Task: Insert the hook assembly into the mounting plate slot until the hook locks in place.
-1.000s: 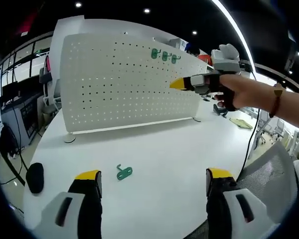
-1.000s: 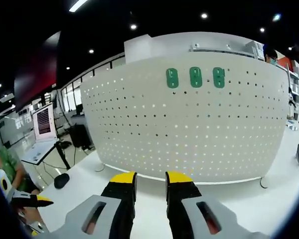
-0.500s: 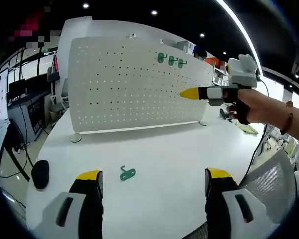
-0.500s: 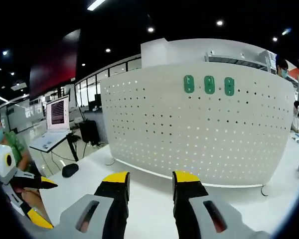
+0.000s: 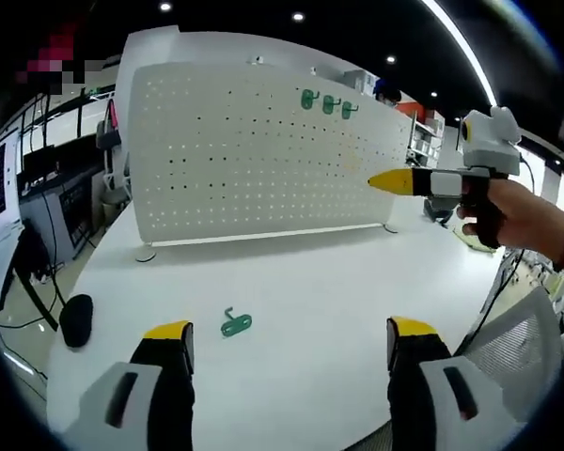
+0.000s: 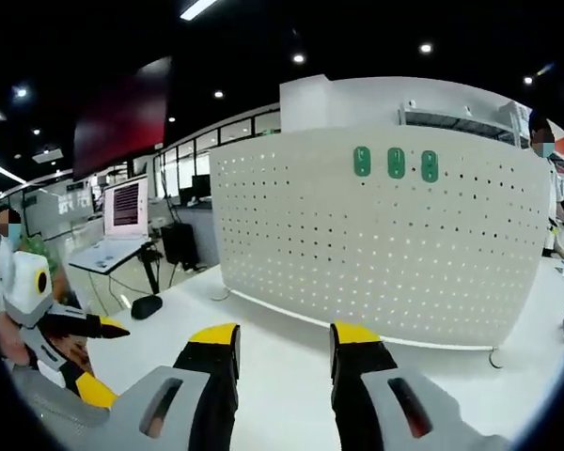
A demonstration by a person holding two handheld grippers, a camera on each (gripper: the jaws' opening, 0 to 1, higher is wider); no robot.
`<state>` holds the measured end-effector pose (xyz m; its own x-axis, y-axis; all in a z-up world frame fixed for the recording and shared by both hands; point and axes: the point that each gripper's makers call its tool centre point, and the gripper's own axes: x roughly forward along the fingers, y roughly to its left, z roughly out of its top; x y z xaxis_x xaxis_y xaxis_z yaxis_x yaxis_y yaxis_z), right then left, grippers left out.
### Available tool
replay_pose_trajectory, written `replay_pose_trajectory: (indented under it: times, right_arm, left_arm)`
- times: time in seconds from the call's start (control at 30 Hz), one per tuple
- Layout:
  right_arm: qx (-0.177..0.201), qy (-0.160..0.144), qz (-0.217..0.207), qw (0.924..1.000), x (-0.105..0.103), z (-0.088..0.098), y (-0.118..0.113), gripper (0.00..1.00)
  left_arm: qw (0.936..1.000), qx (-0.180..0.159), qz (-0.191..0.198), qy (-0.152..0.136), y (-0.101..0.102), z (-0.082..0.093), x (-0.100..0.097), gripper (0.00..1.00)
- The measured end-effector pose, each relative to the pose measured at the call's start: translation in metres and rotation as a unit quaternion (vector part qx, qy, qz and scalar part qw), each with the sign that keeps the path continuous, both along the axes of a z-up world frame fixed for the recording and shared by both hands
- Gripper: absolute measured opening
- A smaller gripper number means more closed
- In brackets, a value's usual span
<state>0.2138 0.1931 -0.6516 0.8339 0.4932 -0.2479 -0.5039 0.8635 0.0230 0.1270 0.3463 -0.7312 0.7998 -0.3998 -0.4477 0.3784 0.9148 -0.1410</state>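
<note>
Hook, green, is lying loose on the white bench, lower centre of the left gripper view, just above and between the jaws. Left gripper is hovering spread wide, holding nothing. Perforated white board is standing upright across the upper frame, three green hooks sitting near its top edge. Right gripper is pointing at the board, jaws apart, empty. A black mouse is sitting at far left.
</note>
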Motion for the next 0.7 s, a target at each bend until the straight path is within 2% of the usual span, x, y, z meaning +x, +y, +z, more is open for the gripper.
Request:
replay_pose_trajectory:
  times: [0.1, 0.17, 0.23, 0.37, 0.57, 0.7]
  right_arm:
    - [0.005, -0.002, 0.003, 1.0, -0.004, 0.001, -0.002, 0.39]
    - [0.034, 0.006, 0.008, 0.9994, -0.007, 0.003, 0.0, 0.4]
    - [0.026, -0.009, 0.008, 0.9996, -0.008, 0.006, -0.003, 0.41]
    - [0.027, -0.011, 0.02, 0.9994, -0.01, 0.006, -0.005, 0.42]
    - [0.039, -0.011, 0.021, 0.9989, -0.013, 0.007, -0.01, 0.44]
    - [0.039, -0.002, 0.025, 0.9989, -0.017, -0.005, -0.01, 0.43]
  left_arm:
    - [0.9999, 0.002, -0.008, 0.011, -0.005, -0.005, 0.0, 0.87]
    - [0.9999, 0.0, -0.004, 0.01, -0.005, -0.006, 0.002, 0.88]
    - [0.9999, 0.001, -0.002, 0.011, -0.006, -0.007, 0.003, 0.88]
    - [0.9998, 0.016, 0.005, 0.013, -0.004, -0.012, 0.008, 0.87]
    - [0.9995, 0.016, 0.004, 0.027, -0.003, -0.021, 0.014, 0.87]
    - [0.9992, 0.015, 0.003, 0.038, -0.004, -0.027, 0.016, 0.87]
